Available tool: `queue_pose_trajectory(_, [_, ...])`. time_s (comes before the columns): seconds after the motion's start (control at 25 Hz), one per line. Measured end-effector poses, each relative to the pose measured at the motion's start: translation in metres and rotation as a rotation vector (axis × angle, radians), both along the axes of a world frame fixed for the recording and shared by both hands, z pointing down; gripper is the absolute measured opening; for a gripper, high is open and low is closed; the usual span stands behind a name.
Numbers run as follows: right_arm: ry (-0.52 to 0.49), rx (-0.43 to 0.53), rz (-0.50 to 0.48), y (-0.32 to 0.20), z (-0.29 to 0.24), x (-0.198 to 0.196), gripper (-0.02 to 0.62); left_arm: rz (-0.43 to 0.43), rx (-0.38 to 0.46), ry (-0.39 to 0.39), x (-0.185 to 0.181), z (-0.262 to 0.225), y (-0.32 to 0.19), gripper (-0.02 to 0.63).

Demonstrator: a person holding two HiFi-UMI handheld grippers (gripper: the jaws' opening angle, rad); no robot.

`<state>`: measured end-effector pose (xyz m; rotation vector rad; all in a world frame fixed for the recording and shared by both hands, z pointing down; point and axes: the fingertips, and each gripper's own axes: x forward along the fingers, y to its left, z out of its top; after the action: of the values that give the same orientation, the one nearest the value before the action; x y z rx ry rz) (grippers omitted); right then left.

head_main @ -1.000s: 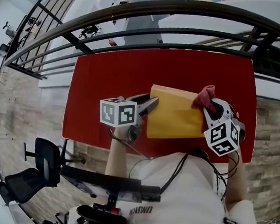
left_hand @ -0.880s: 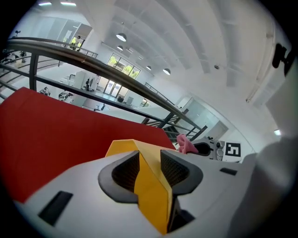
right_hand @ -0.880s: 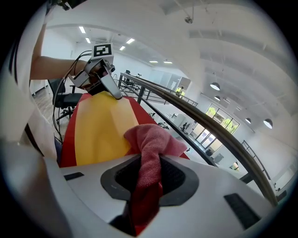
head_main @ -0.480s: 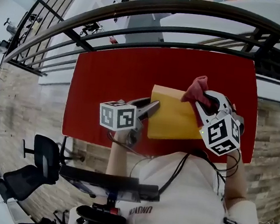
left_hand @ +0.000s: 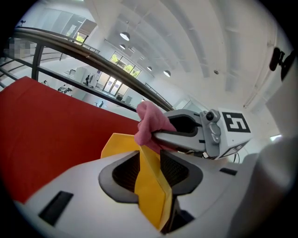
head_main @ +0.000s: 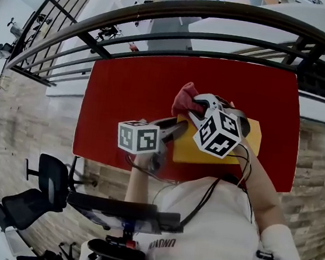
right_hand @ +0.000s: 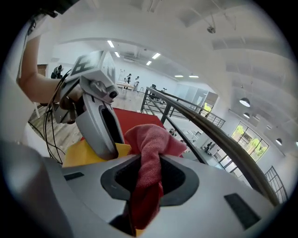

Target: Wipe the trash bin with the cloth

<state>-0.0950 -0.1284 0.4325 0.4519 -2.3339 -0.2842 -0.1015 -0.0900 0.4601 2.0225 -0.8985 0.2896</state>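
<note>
A flat yellow trash bin (head_main: 251,135) lies on the red table (head_main: 126,92). My left gripper (head_main: 177,128) is shut on the bin's left edge; in the left gripper view the yellow edge (left_hand: 150,186) stands pinched between the pads. My right gripper (head_main: 196,105) is shut on a pink cloth (head_main: 185,94), which it holds over the bin's far left corner, just above the left gripper's tips. The right gripper view shows the cloth (right_hand: 151,139) bunched between the jaws, a left gripper finger (right_hand: 100,125) close by and some yellow bin (right_hand: 77,154) below. Most of the bin is hidden under my right gripper.
A dark curved railing (head_main: 165,15) runs just beyond the table's far edge. The table's left half is bare red surface. A black office chair (head_main: 36,199) stands on the stone-tiled floor at lower left. The person's torso fills the near side.
My right gripper has carried the cloth leftwards across the bin, from its right end to its left end beside the left gripper. The left gripper has barely moved.
</note>
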Motion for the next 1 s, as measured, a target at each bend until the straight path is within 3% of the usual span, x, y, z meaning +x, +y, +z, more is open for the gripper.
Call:
queue_pose_trajectory(0.24, [0.025, -0.024, -0.015, 0.002, 0.009, -0.006, 0.1, 0.009, -0.003, -0.025, -0.003, 0.001, 0.001, 0.135])
queue_pose_trajectory(0.52, [0.022, -0.036, 0.023, 0.003, 0.014, 0.016, 0.1, 0.005, -0.01, -0.018, -0.003, 0.003, 0.002, 0.135])
queue_pose_trajectory(1.0, [0.127, -0.03, 0.175, 0.009, 0.033, 0.109, 0.1, 0.003, -0.019, 0.007, -0.006, 0.003, 0.012, 0.136])
